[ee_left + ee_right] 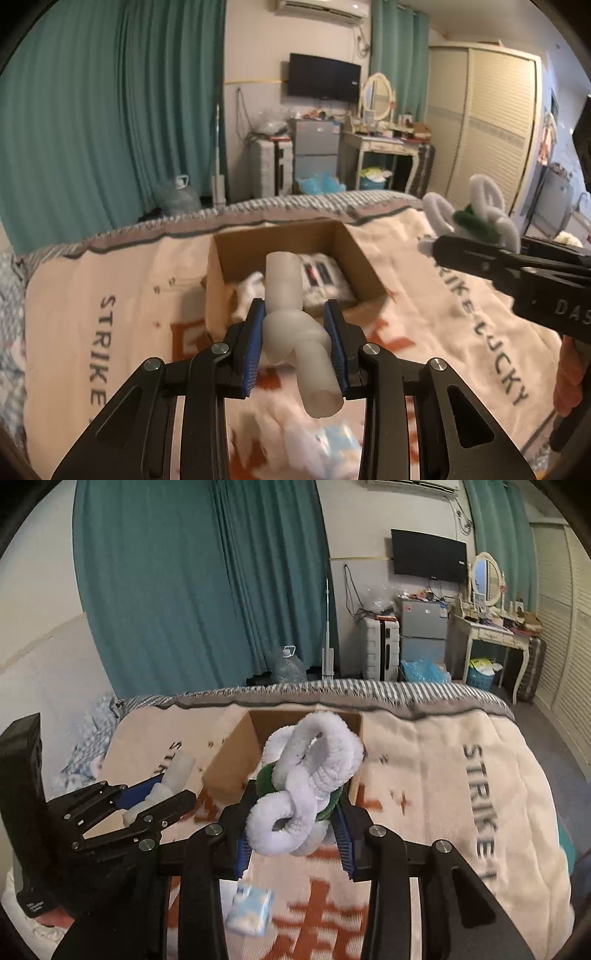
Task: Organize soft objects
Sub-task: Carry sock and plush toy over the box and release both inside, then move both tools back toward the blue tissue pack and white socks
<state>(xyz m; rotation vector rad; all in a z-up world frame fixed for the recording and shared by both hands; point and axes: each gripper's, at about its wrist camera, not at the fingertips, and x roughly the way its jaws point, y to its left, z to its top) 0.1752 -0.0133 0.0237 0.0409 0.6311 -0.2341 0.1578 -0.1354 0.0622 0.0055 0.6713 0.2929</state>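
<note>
1. Translucent white knotted tube (pixel 291 325) clamped in left tool (pixel 295 341), above bed near cardboard box (pixel 236 254); looks rubbery, light, possibly slick, so hold at the knot.
2. Fluffy white-green looped toy (pixel 303 775) clamped in right tool (pixel 293 829), before the box; soft, squashes easily.

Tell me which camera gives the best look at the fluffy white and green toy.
The right wrist view. The fluffy toy sits centred and close, clamped in the right tongs, its white loops and green part clear. The left wrist view shows it only small at the right edge, partly hidden behind the right tongs.
</note>
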